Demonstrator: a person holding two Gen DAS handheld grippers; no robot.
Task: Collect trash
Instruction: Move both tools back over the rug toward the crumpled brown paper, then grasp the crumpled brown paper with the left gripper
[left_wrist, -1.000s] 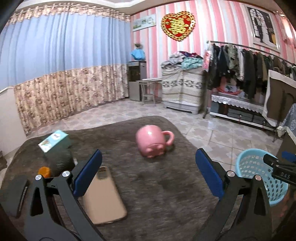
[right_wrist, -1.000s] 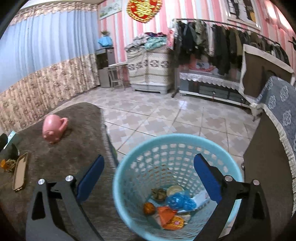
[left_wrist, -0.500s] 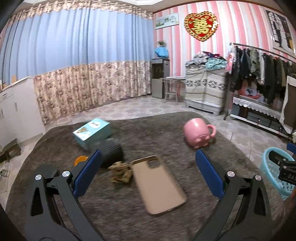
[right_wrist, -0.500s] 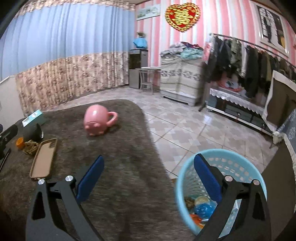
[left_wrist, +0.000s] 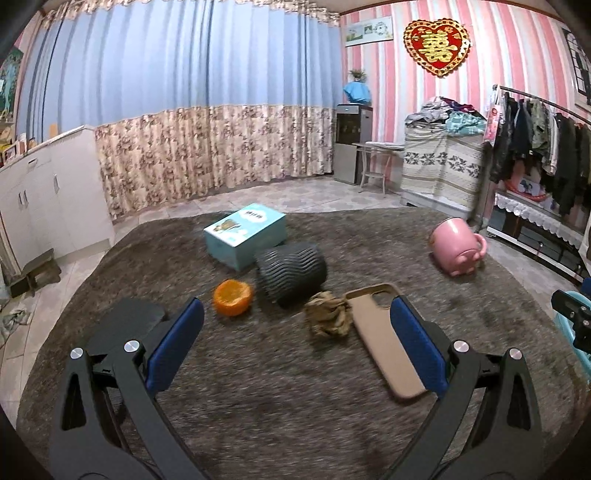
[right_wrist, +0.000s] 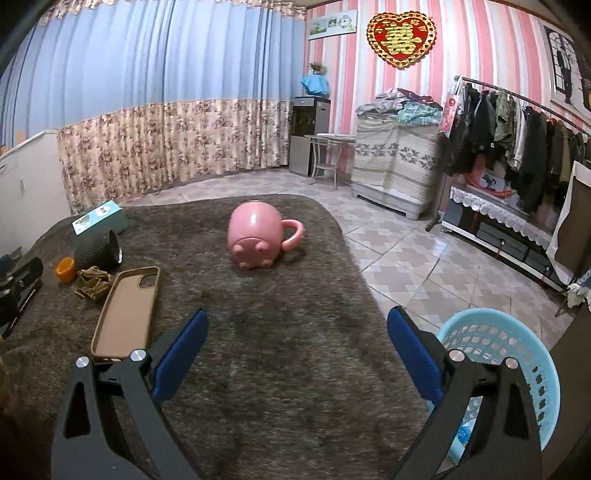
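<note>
A crumpled brown wrapper (left_wrist: 328, 318) (right_wrist: 91, 283) lies on the dark furry tabletop, just ahead of my left gripper (left_wrist: 295, 343). Left of it sits an orange peel half (left_wrist: 233, 297) (right_wrist: 65, 269). My left gripper is open and empty above the table, its blue pads either side of the wrapper. My right gripper (right_wrist: 295, 350) is open and empty too, over the table's right part. The light blue trash basket (right_wrist: 495, 354) (left_wrist: 574, 338) stands on the floor at the table's right edge, beside the right finger.
On the table also lie a tan phone case (left_wrist: 388, 339) (right_wrist: 127, 306), a black ribbed cylinder (left_wrist: 291, 271), a teal box (left_wrist: 245, 234), a pink mug on its side (right_wrist: 258, 236) and a black object (left_wrist: 127, 325) at the left. Tiled floor and a clothes rack (right_wrist: 517, 125) are to the right.
Both grippers have swung left, away from the basket and toward the table. The left view now shows the wrapper and orange peel; the basket has slid to the right view's corner.
</note>
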